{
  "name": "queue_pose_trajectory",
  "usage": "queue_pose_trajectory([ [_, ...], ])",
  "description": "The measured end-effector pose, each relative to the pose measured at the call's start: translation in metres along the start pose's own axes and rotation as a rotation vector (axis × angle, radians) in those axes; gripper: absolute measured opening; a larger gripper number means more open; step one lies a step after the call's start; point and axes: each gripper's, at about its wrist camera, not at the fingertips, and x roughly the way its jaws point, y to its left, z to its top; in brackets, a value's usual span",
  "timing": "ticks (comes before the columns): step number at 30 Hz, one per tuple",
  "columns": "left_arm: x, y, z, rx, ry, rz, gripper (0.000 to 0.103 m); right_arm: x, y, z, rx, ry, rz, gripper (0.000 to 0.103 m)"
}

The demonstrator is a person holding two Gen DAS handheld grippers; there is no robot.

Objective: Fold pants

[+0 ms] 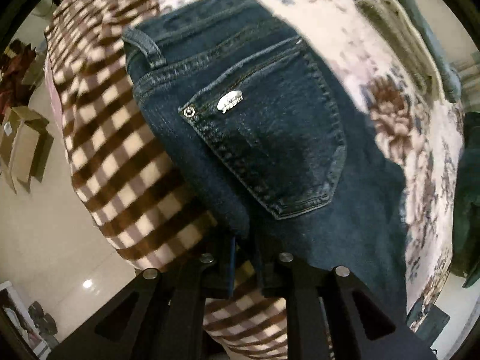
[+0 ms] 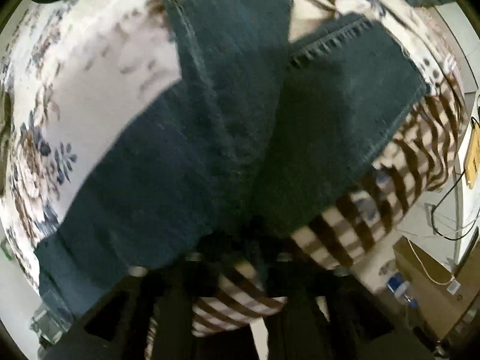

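Dark blue jeans (image 1: 270, 138) lie on a bed, seat side up, with a back pocket and a belt loop showing in the left wrist view. My left gripper (image 1: 246, 240) is shut on the jeans' side edge near the seat, at the bed's checked border. In the right wrist view the leg part of the jeans (image 2: 195, 150) is folded, with a hemmed end (image 2: 354, 69) lying across on top. My right gripper (image 2: 249, 240) is shut on the near edge of the jeans' legs. The view is blurred.
The bed has a floral sheet (image 1: 390, 96) and a brown-and-cream checked blanket (image 1: 120, 156) along its edge. Cardboard boxes (image 1: 24, 144) stand on the tiled floor at the left. More dark clothes (image 1: 468, 195) lie at the right. A box and cables (image 2: 435, 270) sit beside the bed.
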Motion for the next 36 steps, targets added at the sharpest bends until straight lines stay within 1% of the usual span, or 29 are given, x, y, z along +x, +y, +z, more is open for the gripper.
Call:
queue_pose_trajectory([
  [1,-0.006,-0.003,0.000,0.014,-0.002,0.008,0.014,-0.005,-0.004,-0.001,-0.008,-0.003,0.007,0.045],
  [2,-0.014,-0.005,-0.001,0.028,-0.014,0.017,0.020,-0.014,-0.009,-0.002,-0.019,-0.020,0.023,0.048],
  [3,-0.021,-0.008,-0.003,0.045,-0.031,0.036,0.027,-0.025,-0.013,-0.004,-0.031,-0.045,0.028,0.055],
  [4,-0.030,-0.013,-0.005,0.065,-0.048,0.052,0.047,-0.037,-0.017,-0.004,-0.048,-0.083,0.025,0.061],
  [5,-0.038,-0.018,-0.007,0.095,-0.065,0.059,0.071,-0.049,-0.020,-0.003,-0.067,-0.122,0.027,0.064],
  [6,-0.045,-0.021,-0.009,0.131,-0.090,0.077,0.081,-0.057,-0.020,0.001,-0.082,-0.151,0.026,0.070],
  [7,-0.045,-0.024,-0.004,0.165,-0.112,0.098,0.086,-0.064,-0.018,0.006,-0.095,-0.175,0.017,0.075],
  [8,-0.048,-0.036,-0.008,0.214,-0.140,0.120,0.086,-0.069,-0.014,0.015,-0.114,-0.203,0.004,0.078],
  [9,-0.047,-0.042,-0.011,0.256,-0.154,0.133,0.086,-0.072,-0.011,0.026,-0.134,-0.225,-0.012,0.081],
  [10,-0.044,-0.055,-0.014,0.294,-0.158,0.143,0.086,-0.072,-0.006,0.040,-0.156,-0.256,-0.030,0.081],
  [11,-0.039,-0.068,-0.018,0.334,-0.154,0.143,0.086,-0.071,0.001,0.049,-0.169,-0.280,-0.039,0.083],
  [12,-0.027,-0.079,-0.011,0.361,-0.152,0.145,0.086,-0.068,0.014,0.061,-0.183,-0.308,-0.056,0.087],
  [14,-0.009,-0.102,-0.018,0.419,-0.128,0.145,0.086,-0.060,0.035,0.085,-0.217,-0.355,-0.105,0.089],
  [16,0.009,-0.126,-0.026,0.462,-0.096,0.138,0.086,-0.041,0.050,0.101,-0.248,-0.345,-0.100,0.089],
  [17,0.015,-0.136,-0.032,0.492,-0.075,0.144,0.086,-0.029,0.057,0.108,-0.255,-0.311,-0.126,0.089],
  [18,0.020,-0.144,-0.039,0.512,-0.067,0.146,0.086,-0.017,0.059,0.114,-0.259,-0.265,-0.163,0.085],
  [19,0.022,-0.154,-0.046,0.539,-0.058,0.142,0.086,-0.010,0.056,0.118,-0.268,-0.235,-0.216,0.059],
  [20,0.025,-0.160,-0.051,0.553,-0.054,0.136,0.086,-0.011,0.050,0.118,-0.263,-0.249,-0.254,0.040],
  [21,0.024,-0.165,-0.055,0.567,-0.054,0.124,0.086,-0.017,0.042,0.118,-0.249,-0.272,-0.264,0.018],
  [22,0.023,-0.169,-0.060,0.576,-0.058,0.117,0.086,-0.028,0.027,0.116,-0.218,-0.297,-0.244,0.010],
  [24,0.023,-0.175,-0.067,0.594,-0.053,0.106,0.086,-0.051,-0.006,0.110,-0.136,-0.342,-0.244,0.010],
  [26,0.028,-0.178,-0.072,0.604,-0.031,0.099,0.086,-0.070,-0.051,0.105,-0.026,-0.352,-0.210,0.011],
  [27,0.030,-0.178,-0.074,0.609,-0.022,0.103,0.086,-0.073,-0.078,0.103,0.037,-0.331,-0.175,0.016],
  [29,0.035,-0.177,-0.077,0.614,-0.009,0.115,0.086,-0.071,-0.117,0.099,0.123,-0.282,-0.114,0.025],
  [30,0.037,-0.175,-0.077,0.613,-0.003,0.118,0.086,-0.072,-0.140,0.097,0.180,-0.274,-0.084,0.030],
  [32,0.039,-0.171,-0.077,0.607,0.000,0.124,0.086,-0.076,-0.169,0.091,0.273,-0.286,0.011,0.032],
  [33,0.040,-0.168,-0.076,0.601,0.000,0.128,0.086,-0.080,-0.186,0.084,0.330,-0.296,0.076,0.034],
  [34,0.039,-0.162,-0.073,0.592,-0.003,0.133,0.086,-0.081,-0.194,0.081,0.368,-0.302,0.148,0.036],
  [36,0.037,-0.153,-0.069,0.574,-0.006,0.147,0.086,-0.074,-0.200,0.073,0.414,-0.295,0.263,0.036],
])
